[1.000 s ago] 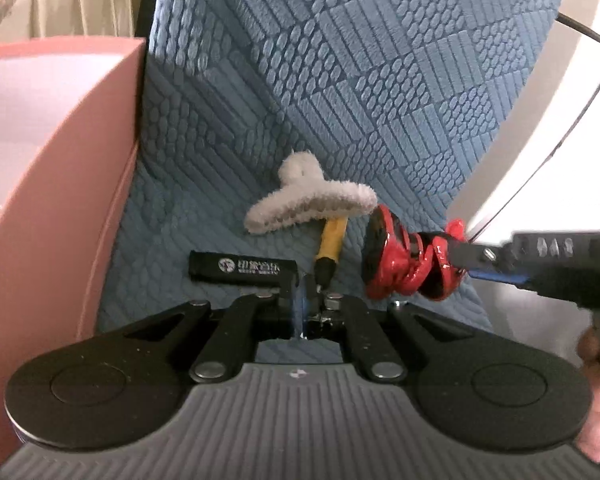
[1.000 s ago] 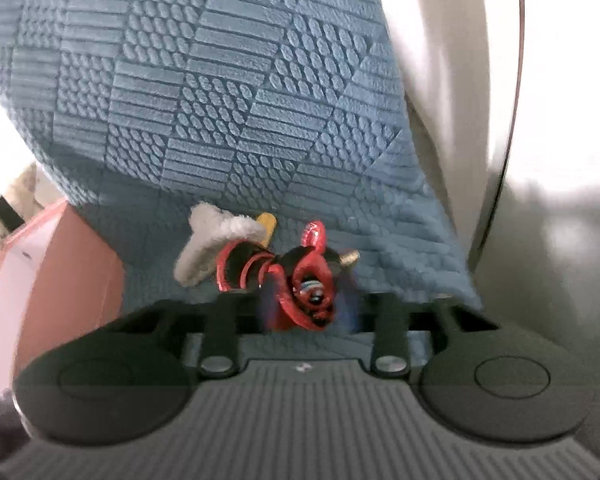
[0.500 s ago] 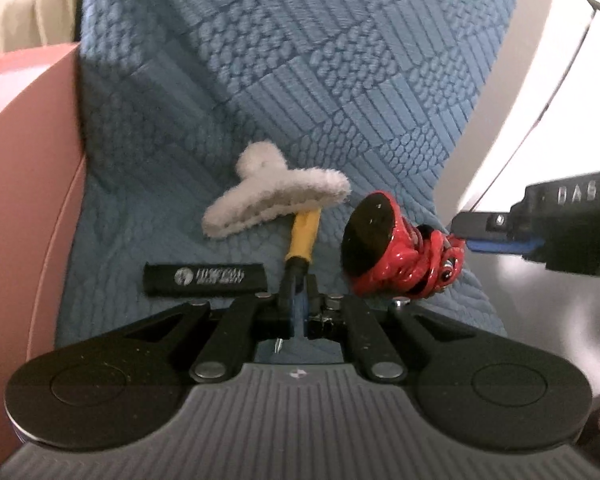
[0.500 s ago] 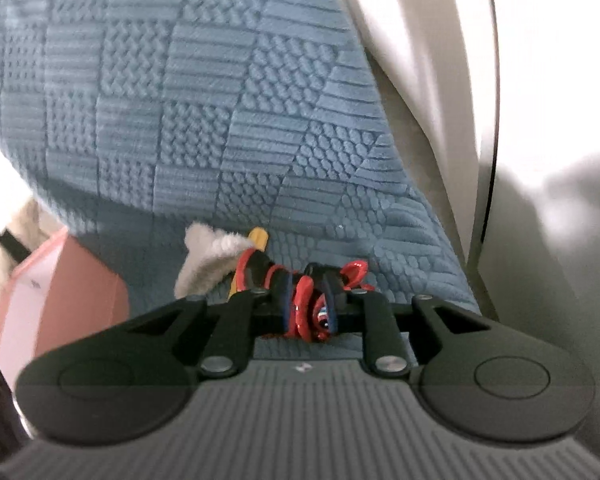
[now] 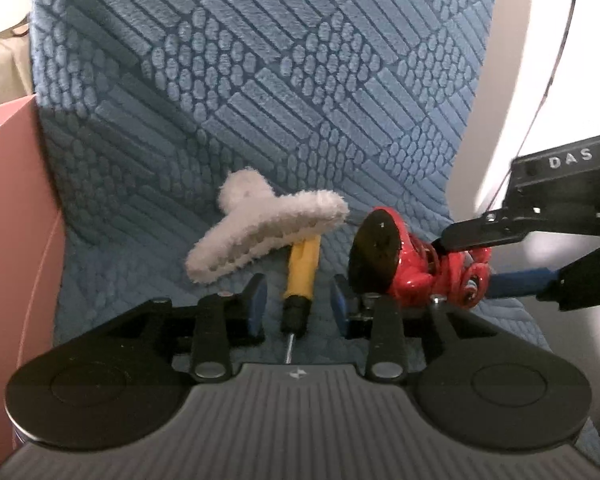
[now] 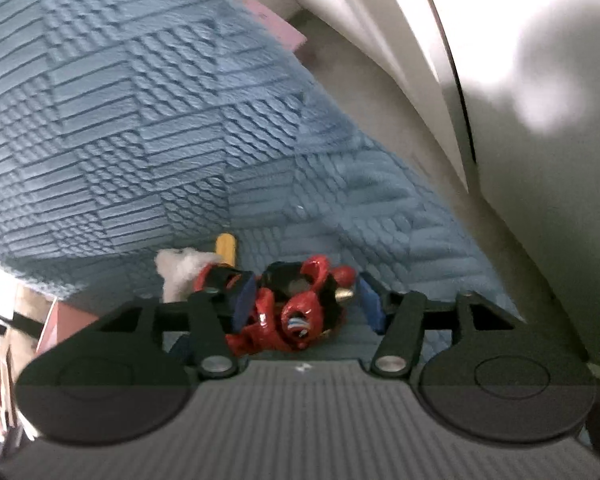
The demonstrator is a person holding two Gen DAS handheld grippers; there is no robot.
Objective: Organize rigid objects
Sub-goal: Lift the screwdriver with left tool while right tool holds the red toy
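A red toy figure with a black round base (image 5: 404, 264) lies on the blue quilted mat (image 5: 260, 80). My right gripper (image 6: 306, 300) is open, its fingers on either side of the red toy (image 6: 296, 316); it also shows in the left wrist view (image 5: 500, 256). My left gripper (image 5: 298, 308) is open, with the black tip of a yellow-handled screwdriver (image 5: 300, 276) between its fingers. A white fluffy hair clip (image 5: 260, 224) lies over the screwdriver's handle.
A pink box (image 5: 16, 208) stands at the mat's left edge. A white surface with a thin black cable (image 5: 540, 100) borders the mat on the right. A pale wall or cushion (image 6: 520, 160) rises to the right in the right wrist view.
Both grippers have opened. The right one let the red toy down onto the mat. The left one moved forward around the screwdriver; the black bar on the mat is out of view.
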